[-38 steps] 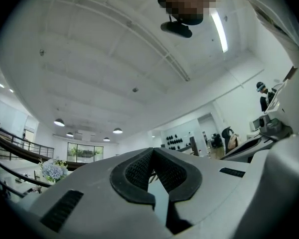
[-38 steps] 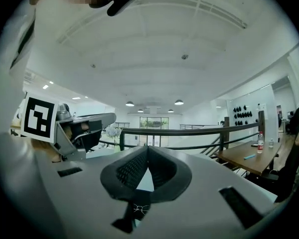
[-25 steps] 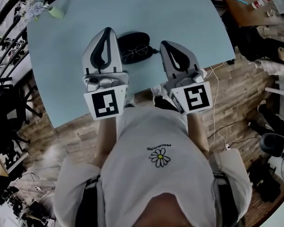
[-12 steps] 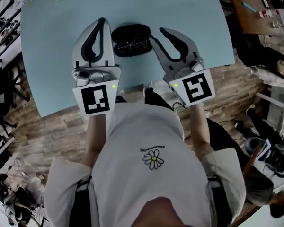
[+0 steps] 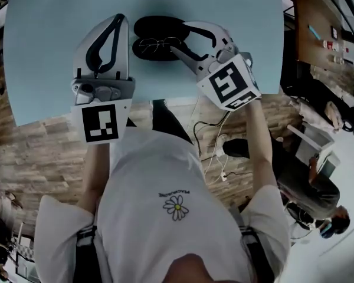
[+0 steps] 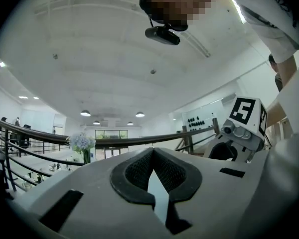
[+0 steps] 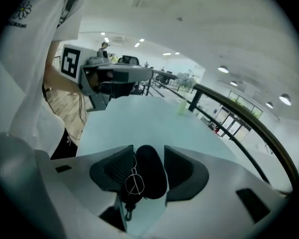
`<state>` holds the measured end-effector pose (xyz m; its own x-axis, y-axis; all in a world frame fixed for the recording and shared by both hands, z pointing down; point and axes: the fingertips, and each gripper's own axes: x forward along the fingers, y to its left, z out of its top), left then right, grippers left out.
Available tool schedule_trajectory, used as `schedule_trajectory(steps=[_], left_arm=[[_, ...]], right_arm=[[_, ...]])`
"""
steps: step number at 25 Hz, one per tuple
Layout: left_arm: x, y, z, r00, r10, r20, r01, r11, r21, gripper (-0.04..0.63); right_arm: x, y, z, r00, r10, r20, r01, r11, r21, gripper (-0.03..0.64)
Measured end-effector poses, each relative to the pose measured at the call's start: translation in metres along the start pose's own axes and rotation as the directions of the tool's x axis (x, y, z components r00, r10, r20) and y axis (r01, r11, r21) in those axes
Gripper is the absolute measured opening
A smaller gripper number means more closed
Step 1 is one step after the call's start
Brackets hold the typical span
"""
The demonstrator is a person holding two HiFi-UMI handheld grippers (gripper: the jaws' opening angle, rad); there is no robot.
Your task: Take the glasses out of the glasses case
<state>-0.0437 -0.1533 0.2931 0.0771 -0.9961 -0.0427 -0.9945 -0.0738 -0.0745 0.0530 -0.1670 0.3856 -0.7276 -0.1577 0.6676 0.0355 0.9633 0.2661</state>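
Observation:
A black glasses case (image 5: 159,29) lies open on the pale blue table (image 5: 53,52), with wire-rimmed glasses (image 5: 156,42) in it. My right gripper (image 5: 180,38) points down at the case from the right. Its jaws are opening and stand on either side of the case (image 7: 150,169) and glasses (image 7: 133,181) without pressing on them. My left gripper (image 5: 119,17) lies level just left of the case, its tips together and nothing between them. In the left gripper view, the left gripper (image 6: 152,152) has its pads meeting at the tips.
The table's near edge (image 5: 165,102) runs just behind both grippers, with wooden floor and cables below it. A vase of flowers (image 6: 82,144) and a dark railing (image 6: 139,141) lie beyond the table's far side. A green cup (image 7: 182,107) stands far off on the table.
Both grippers have moved forward and down to the case. The right gripper has rolled and tipped downward, and its jaws have gone from shut to wide apart around the case.

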Motion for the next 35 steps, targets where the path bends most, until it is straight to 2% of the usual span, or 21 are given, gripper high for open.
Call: schedule_trajectory(steps=[3, 6, 9, 13, 15, 18, 20, 24, 29, 31, 34, 35], left_arm=[[-0.005, 0.005, -0.023, 0.998, 0.020, -0.056, -0.020, 1.000, 0.006, 0.015], [-0.014, 0.009, -0.048, 0.990, 0.037, -0.134, -0.035, 0.999, 0.013, 0.015], [-0.018, 0.015, -0.070, 0.982, 0.031, -0.186, -0.031, 1.000, 0.007, 0.015], [-0.019, 0.020, -0.084, 0.976, 0.029, -0.214, -0.028, 1.000, 0.006, 0.015], [-0.020, 0.022, -0.088, 0.973, 0.024, -0.228, -0.019, 1.000, 0.024, 0.015], [-0.024, 0.026, -0.101, 0.967, 0.014, -0.253, -0.005, 0.999, 0.037, 0.015], [-0.027, 0.028, -0.111, 0.964, 0.010, -0.267, 0.000, 0.999, 0.036, 0.015], [-0.026, 0.028, -0.117, 0.960, 0.001, -0.280, 0.010, 0.999, 0.036, 0.015], [-0.020, 0.023, -0.116, 0.959, -0.020, -0.283, 0.035, 0.998, 0.046, 0.015], [-0.020, 0.020, -0.118, 0.957, -0.025, -0.290, 0.043, 0.998, 0.055, 0.015], [-0.025, 0.017, -0.119, 0.955, -0.025, -0.295, 0.048, 0.996, 0.070, 0.015], [-0.026, 0.017, -0.118, 0.955, -0.023, -0.296, 0.047, 0.996, 0.076, 0.015]], right_arm=[[0.027, 0.014, -0.025, 0.987, 0.112, -0.117, -0.119, 0.991, -0.058, 0.175], [0.051, 0.029, -0.049, 0.958, 0.193, -0.214, -0.217, 0.971, -0.097, 0.175], [0.074, 0.037, -0.065, 0.926, 0.243, -0.290, -0.291, 0.948, -0.133, 0.175], [0.099, 0.043, -0.082, 0.875, 0.288, -0.389, -0.382, 0.905, -0.189, 0.175], [0.106, 0.046, -0.088, 0.844, 0.324, -0.428, -0.433, 0.882, -0.186, 0.175], [0.115, 0.053, -0.095, 0.786, 0.394, -0.477, -0.504, 0.855, -0.125, 0.175], [0.120, 0.055, -0.099, 0.759, 0.419, -0.497, -0.526, 0.845, -0.091, 0.175], [0.121, 0.053, -0.100, 0.757, 0.417, -0.503, -0.518, 0.852, -0.073, 0.175], [0.120, 0.052, -0.098, 0.764, 0.363, -0.533, -0.487, 0.867, -0.108, 0.175], [0.120, 0.053, -0.098, 0.781, 0.315, -0.539, -0.454, 0.879, -0.144, 0.172], [0.120, 0.054, -0.095, 0.825, 0.194, -0.530, -0.365, 0.900, -0.239, 0.148], [0.121, 0.052, -0.094, 0.841, 0.144, -0.521, -0.326, 0.904, -0.277, 0.092]])
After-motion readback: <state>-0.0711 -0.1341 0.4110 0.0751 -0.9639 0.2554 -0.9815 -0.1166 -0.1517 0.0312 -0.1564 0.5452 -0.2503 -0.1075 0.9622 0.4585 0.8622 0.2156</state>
